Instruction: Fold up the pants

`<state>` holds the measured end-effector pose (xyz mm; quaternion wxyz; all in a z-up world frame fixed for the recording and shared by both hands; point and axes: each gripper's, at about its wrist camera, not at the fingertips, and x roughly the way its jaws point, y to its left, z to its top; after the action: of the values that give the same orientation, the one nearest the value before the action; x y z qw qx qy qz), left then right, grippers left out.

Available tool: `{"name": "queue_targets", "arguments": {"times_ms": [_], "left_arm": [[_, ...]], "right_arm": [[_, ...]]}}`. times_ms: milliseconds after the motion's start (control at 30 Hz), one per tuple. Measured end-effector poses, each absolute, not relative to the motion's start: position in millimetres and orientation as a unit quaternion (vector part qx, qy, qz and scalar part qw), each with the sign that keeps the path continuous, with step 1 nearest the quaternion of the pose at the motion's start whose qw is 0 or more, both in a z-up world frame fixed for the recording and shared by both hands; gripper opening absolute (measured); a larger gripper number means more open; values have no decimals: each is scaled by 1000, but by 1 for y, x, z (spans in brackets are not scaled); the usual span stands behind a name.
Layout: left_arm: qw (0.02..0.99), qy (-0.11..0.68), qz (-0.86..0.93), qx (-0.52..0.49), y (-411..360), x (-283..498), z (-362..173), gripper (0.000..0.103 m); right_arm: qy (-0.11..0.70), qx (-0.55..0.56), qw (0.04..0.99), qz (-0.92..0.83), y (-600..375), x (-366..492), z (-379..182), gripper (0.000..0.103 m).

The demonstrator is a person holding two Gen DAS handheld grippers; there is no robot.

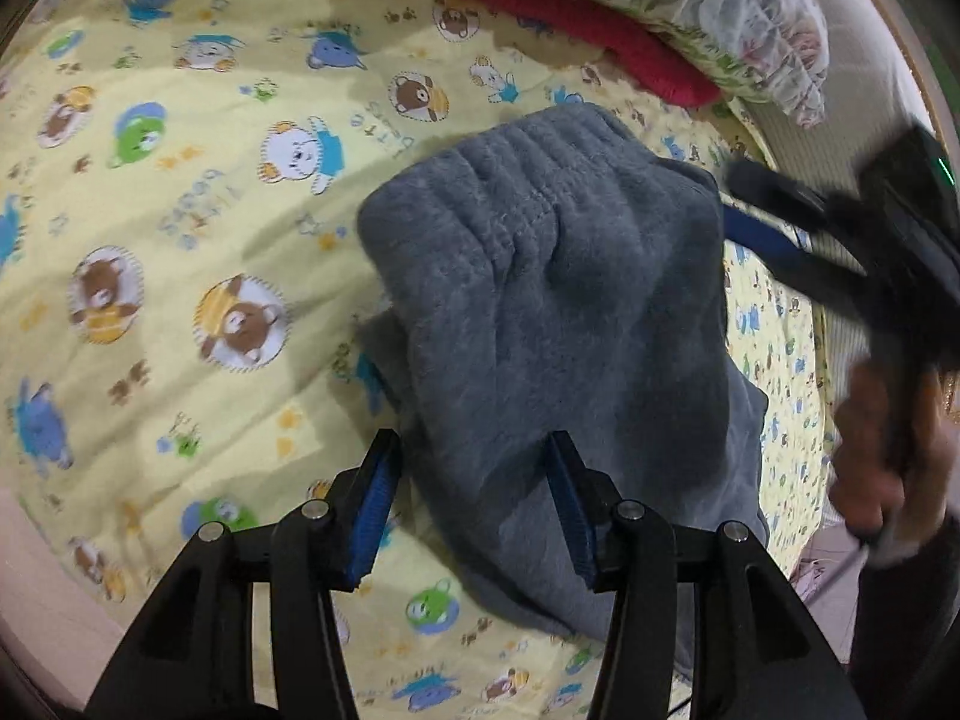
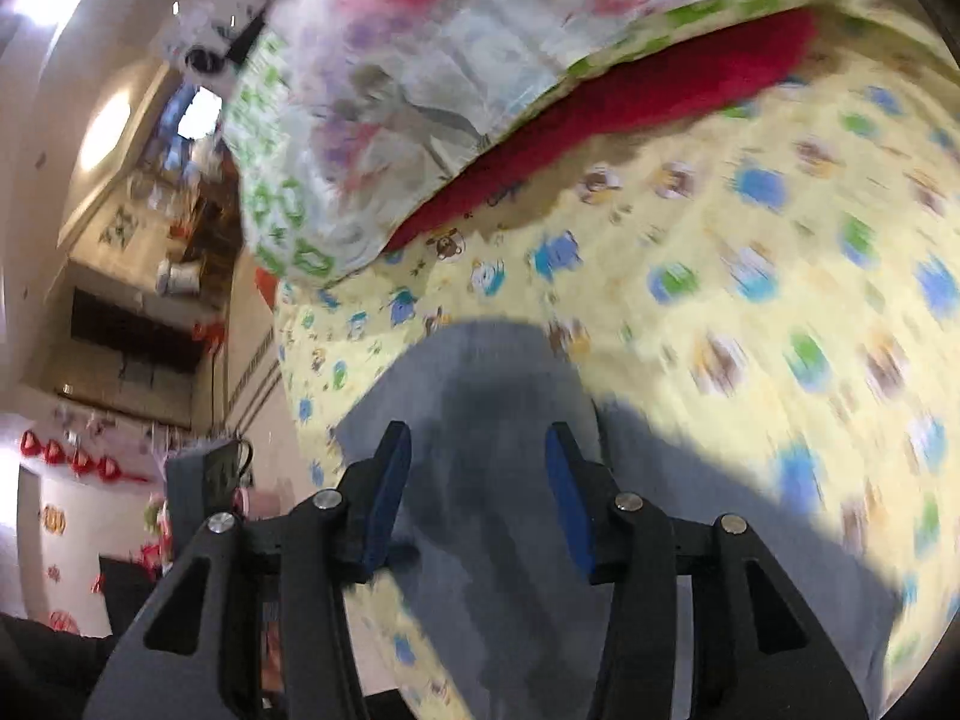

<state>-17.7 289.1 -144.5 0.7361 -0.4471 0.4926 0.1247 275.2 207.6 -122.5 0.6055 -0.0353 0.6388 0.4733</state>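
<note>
Left gripper (image 1: 474,510) open over folded grey pants (image 1: 540,300) on the yellow bedsheet (image 1: 180,240).
Its 2 fingers are spread, the pants between and ahead of them. Right gripper (image 2: 477,504), fingers also spread, hangs above the pants' edge; view blurred.

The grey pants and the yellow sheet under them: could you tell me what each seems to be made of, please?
The grey pants look like soft fleece or brushed knit: matte, fuzzy nap, ribbed gathers at the waistband. The yellow sheet looks like thin printed woven cotton: flat, matte, fine creases, bear print.
</note>
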Motion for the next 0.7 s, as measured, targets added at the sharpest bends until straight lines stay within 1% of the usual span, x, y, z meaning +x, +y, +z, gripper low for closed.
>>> {"name": "queue_targets", "arguments": {"times_ms": [100,133,200,233,267,300,333,367,400,433,500,567,633,700], "left_arm": [[732,488,123,-459,293,-14,-154,51],[733,486,122,-460,293,-13,-156,51],[740,480,117,-456,294,-12,-158,50],[744,478,116,-452,293,-10,-158,49],[749,477,117,-445,291,-9,-158,47],[755,476,117,-435,289,-8,-157,32],[761,473,111,-429,287,-8,-156,19],[765,468,105,-431,287,-9,-152,13],[772,457,107,-428,288,-12,-145,9],[782,447,110,-420,289,-15,-134,9],[812,425,121,-381,289,-25,-105,9],[828,413,127,-357,290,-32,-90,9],[826,423,128,-349,292,-35,-95,9],[809,460,128,-343,294,-34,-122,10]], "right_arm": [[664,-62,588,457,239,290,-156,50],[680,-63,572,454,245,293,-169,53],[709,-51,533,458,253,290,-189,54],[719,-48,514,466,255,284,-196,52],[711,-58,515,475,257,277,-196,50],[697,-74,526,482,259,270,-192,38],[686,-83,535,486,261,265,-189,26],[672,-86,548,490,263,263,-181,20],[660,-86,556,497,263,260,-174,18],[633,-89,571,515,267,256,-159,17],[602,-95,588,531,272,252,-140,16],[563,-95,616,543,279,249,-117,16],[538,-83,649,531,283,250,-111,16],[545,-70,670,500,291,255,-126,15]]}}
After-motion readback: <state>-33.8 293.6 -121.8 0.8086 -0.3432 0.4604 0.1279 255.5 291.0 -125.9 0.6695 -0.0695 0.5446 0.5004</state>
